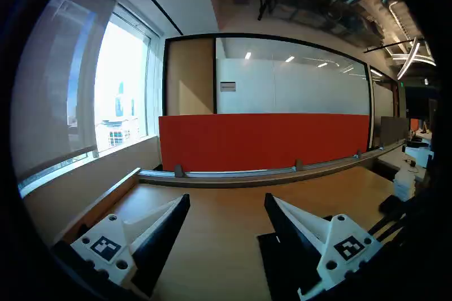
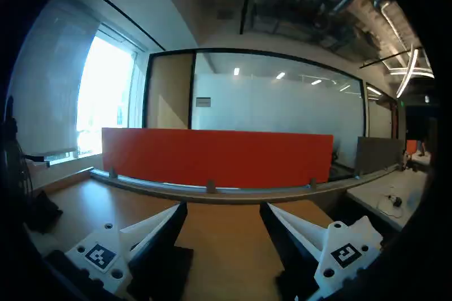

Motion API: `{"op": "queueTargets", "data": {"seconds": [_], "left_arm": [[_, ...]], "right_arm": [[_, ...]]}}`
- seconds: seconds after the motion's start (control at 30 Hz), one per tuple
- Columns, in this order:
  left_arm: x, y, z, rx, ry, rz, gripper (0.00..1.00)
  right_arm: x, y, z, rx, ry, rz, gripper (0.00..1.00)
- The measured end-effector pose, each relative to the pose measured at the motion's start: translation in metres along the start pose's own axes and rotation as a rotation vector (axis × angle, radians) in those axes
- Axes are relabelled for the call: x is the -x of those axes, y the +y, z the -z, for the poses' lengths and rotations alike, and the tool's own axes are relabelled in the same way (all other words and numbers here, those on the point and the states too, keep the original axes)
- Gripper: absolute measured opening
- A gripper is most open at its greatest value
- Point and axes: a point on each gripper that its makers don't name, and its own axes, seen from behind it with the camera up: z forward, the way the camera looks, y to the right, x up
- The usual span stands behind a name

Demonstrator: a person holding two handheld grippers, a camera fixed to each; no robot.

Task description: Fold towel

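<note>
- Since both tools are hanging above the wood and holding nothing, the step in hand looks to me like the very start: go get the towel.
- The left hand-held gripper [image 1: 226, 196] has its fingers spread wide, bare surface [image 1: 220, 244] showing in the gap. Same for the right hand-held gripper [image 2: 223, 205]: spread apart, nothing pinched.
- As for the towel, I honestly can't pick it out for sure. There's a dark flat patch [image 1: 268, 261] on the surface close under the left tool's fingers, and a similar dark patch [image 2: 182, 261] low in the right gripper view. That might be it, but it's too cut off to tell.
- Both cameras point out at the red divider [image 1: 263, 140] and not down, so I'd tip them toward the surface first to see the cloth's edges.
- Then I'd take one corner per tool on the same edge, with both fingers fully on the fabric.
- Watch the clutter [image 1: 404, 179] off to the side in the left gripper view and fold toward open wood.
</note>
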Motion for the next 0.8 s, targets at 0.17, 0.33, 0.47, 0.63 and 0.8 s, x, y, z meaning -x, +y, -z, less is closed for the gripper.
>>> {"op": "queueTargets", "data": {"seconds": [0.17,0.33,0.47,0.63,0.8], "left_arm": [[-0.009,0.008,0.004,0.039,-0.03,-0.02,0.98],[-0.008,0.016,0.008,0.085,-0.073,-0.032,0.98],[-0.005,0.027,0.01,0.137,-0.106,-0.049,0.98],[0.003,0.045,0.014,0.22,-0.15,-0.086,0.98],[0.016,0.063,0.017,0.297,-0.197,-0.13,0.98]], "right_arm": [[-0.011,-0.009,0.006,-0.062,-0.037,0.002,1.0],[-0.016,-0.02,0.009,-0.129,-0.074,0.011,1.0],[-0.014,-0.031,0.013,-0.183,-0.114,0.032,1.0],[0.002,-0.044,0.019,-0.263,-0.185,0.062,1.0],[0.025,-0.061,0.029,-0.353,-0.266,0.111,1.0]]}}
